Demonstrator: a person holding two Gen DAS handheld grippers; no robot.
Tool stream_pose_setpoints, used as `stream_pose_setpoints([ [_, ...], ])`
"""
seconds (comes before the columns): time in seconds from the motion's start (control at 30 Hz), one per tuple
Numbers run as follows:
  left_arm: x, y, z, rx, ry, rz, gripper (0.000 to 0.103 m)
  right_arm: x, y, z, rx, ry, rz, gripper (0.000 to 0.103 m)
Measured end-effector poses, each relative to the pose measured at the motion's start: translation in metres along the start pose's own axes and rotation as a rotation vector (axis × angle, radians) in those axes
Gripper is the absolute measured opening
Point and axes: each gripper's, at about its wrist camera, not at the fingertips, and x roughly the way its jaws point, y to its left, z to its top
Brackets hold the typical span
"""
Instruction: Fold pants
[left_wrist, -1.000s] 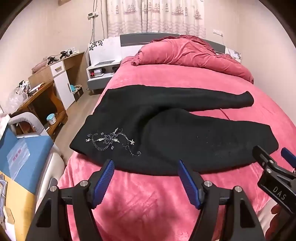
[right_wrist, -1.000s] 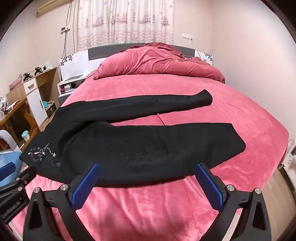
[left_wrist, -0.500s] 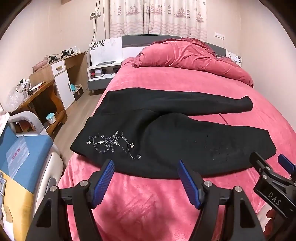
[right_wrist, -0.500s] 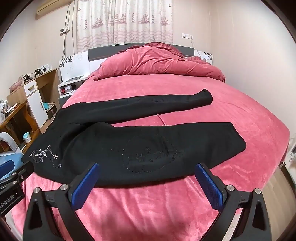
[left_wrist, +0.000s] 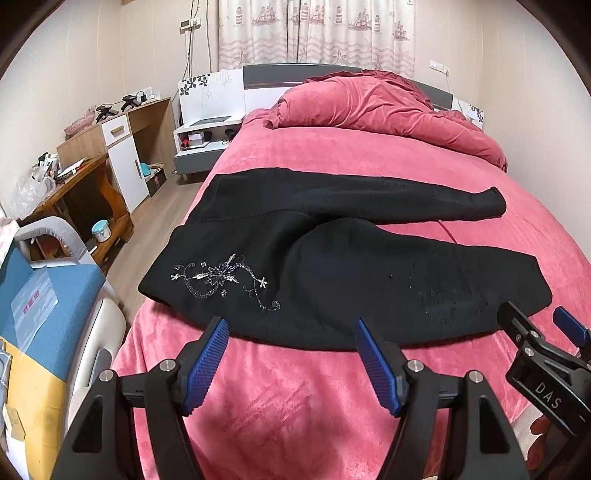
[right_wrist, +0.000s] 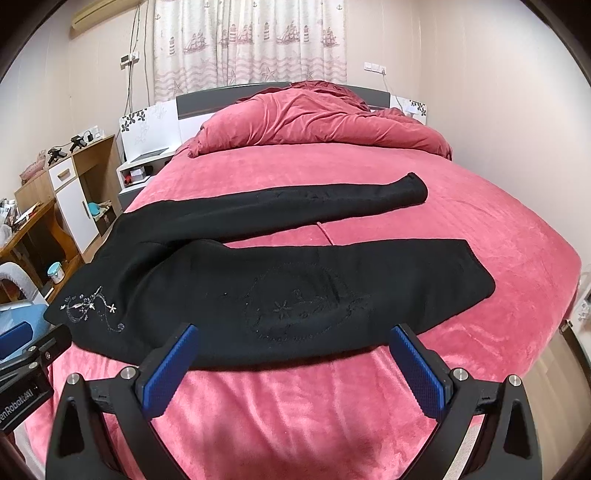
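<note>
Nothing on the bed (right_wrist: 480, 192) is shifting; only your view is drifting back a touch, so the fold is not begun. You are facing the black pants (left_wrist: 332, 266), lying flat across the red bedspread with legs splayed apart and the embroidered waist end (left_wrist: 221, 277) toward the left. You are holding the left gripper (left_wrist: 291, 354) and right gripper (right_wrist: 295, 362) spread wide, empty, just short of the near hem.
</note>
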Motion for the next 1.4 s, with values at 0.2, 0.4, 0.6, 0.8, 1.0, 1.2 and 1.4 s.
stream_pose_setpoints([
  [0.2,0.0002,0.0001,-0.0004,-0.003,0.002,-0.002,0.072,0.0016,-0.0011,-0.0005,0.002,0.007,0.007,0.103],
  [0.4,0.0013,-0.0001,-0.0021,-0.002,0.01,0.001,0.072,0.0042,-0.0008,-0.0023,0.001,0.019,0.01,0.103],
  [0.6,0.0033,-0.0006,-0.0028,-0.005,0.017,0.001,0.072,0.0049,0.0006,-0.0039,-0.003,0.02,0.012,0.103],
  [0.8,0.0043,-0.0018,-0.0042,-0.001,0.026,0.0,0.072,0.0048,0.0008,-0.0054,-0.006,0.024,0.013,0.103],
  [1.0,0.0051,-0.0013,-0.005,-0.003,0.029,0.001,0.072,0.0064,0.0007,-0.0048,-0.005,0.029,0.016,0.103],
  [1.2,0.0072,-0.0007,-0.0062,-0.004,0.039,0.004,0.072,0.0076,0.0012,-0.0056,-0.01,0.036,0.018,0.103],
  [1.4,0.0098,-0.0004,-0.006,-0.003,0.047,0.005,0.072,0.0097,0.004,-0.0081,-0.014,0.04,0.021,0.103],
])
